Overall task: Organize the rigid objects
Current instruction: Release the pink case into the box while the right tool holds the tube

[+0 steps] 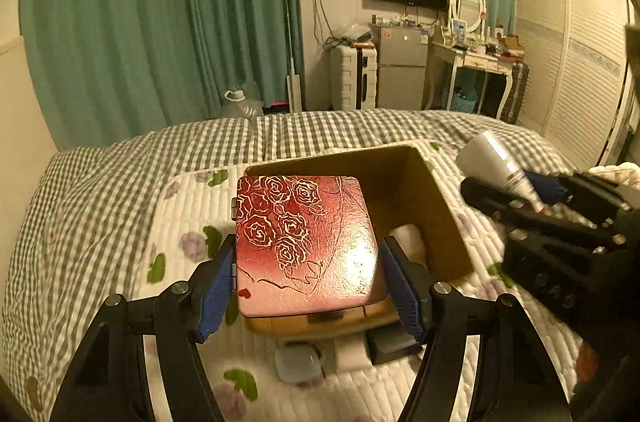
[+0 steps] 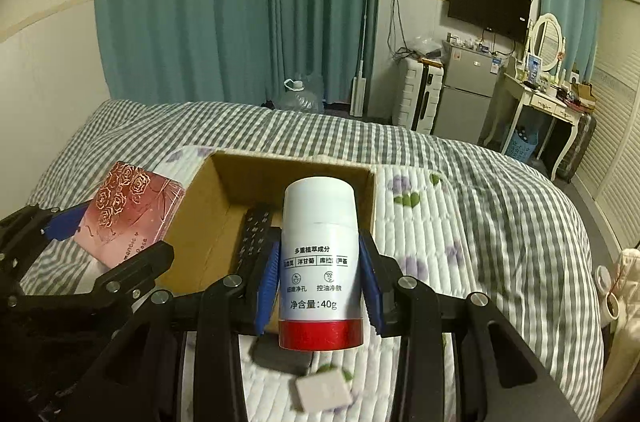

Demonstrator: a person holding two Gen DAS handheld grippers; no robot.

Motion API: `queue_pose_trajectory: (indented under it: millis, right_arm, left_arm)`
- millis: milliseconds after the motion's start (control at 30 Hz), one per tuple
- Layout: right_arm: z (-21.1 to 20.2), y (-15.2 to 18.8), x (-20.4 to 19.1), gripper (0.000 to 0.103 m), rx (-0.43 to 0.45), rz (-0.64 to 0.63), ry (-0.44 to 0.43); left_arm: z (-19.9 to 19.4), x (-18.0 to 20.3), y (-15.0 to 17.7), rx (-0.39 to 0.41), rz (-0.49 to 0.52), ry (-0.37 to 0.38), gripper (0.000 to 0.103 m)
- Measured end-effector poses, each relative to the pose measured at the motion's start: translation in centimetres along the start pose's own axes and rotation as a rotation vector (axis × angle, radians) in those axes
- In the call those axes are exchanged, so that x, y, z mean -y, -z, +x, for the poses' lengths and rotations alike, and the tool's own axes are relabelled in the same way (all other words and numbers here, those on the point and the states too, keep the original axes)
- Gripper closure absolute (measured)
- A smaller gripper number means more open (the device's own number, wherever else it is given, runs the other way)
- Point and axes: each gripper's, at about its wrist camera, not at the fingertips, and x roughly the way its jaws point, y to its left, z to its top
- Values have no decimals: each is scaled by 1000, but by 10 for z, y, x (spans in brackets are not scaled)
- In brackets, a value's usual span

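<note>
My left gripper (image 1: pixel 308 278) is shut on a red box with gold rose pattern (image 1: pixel 304 242), held above the near left part of an open cardboard box (image 1: pixel 424 190) on the bed. The red box also shows in the right wrist view (image 2: pixel 132 210), with the left gripper (image 2: pixel 60 222) at the left. My right gripper (image 2: pixel 320 282) is shut on a white bottle with a red base (image 2: pixel 320 262), held over the cardboard box (image 2: pixel 224 194). It shows in the left wrist view too (image 1: pixel 500 170). A black remote (image 2: pixel 254 234) lies inside the box.
The cardboard box sits on a white floral quilt (image 1: pixel 184 222) over a green checked bedspread (image 1: pixel 100 182). Small items lie on the quilt near me: a clear case (image 1: pixel 298 362), a dark case (image 2: pixel 280 358), a pale block (image 2: pixel 324 390). Curtains, fridge and dressing table stand beyond.
</note>
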Motion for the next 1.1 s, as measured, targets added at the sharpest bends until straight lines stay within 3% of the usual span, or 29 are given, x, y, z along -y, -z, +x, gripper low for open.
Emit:
queue_pose_trajectory:
  millis: [267,433,733,833,1100]
  right_arm:
    - [58,-8,19,67,-47,7,8]
    - [83,4,27,67,-79,11,-10]
    - [93,10,31,67,-94,22,-22]
    - [91,10,30,67,-95,24,-21]
    - [98,4,20,67,-105,37,-45]
  left_arm:
    - [77,7,11,-101,5,-13,33]
    - [100,14,21,-122,32,-15,33]
    - [106,15,27,-126,1,3,31]
    - [95,12,21,-92,-10,-3,21]
    - [68,-9,1,-25,-24,-53,20]
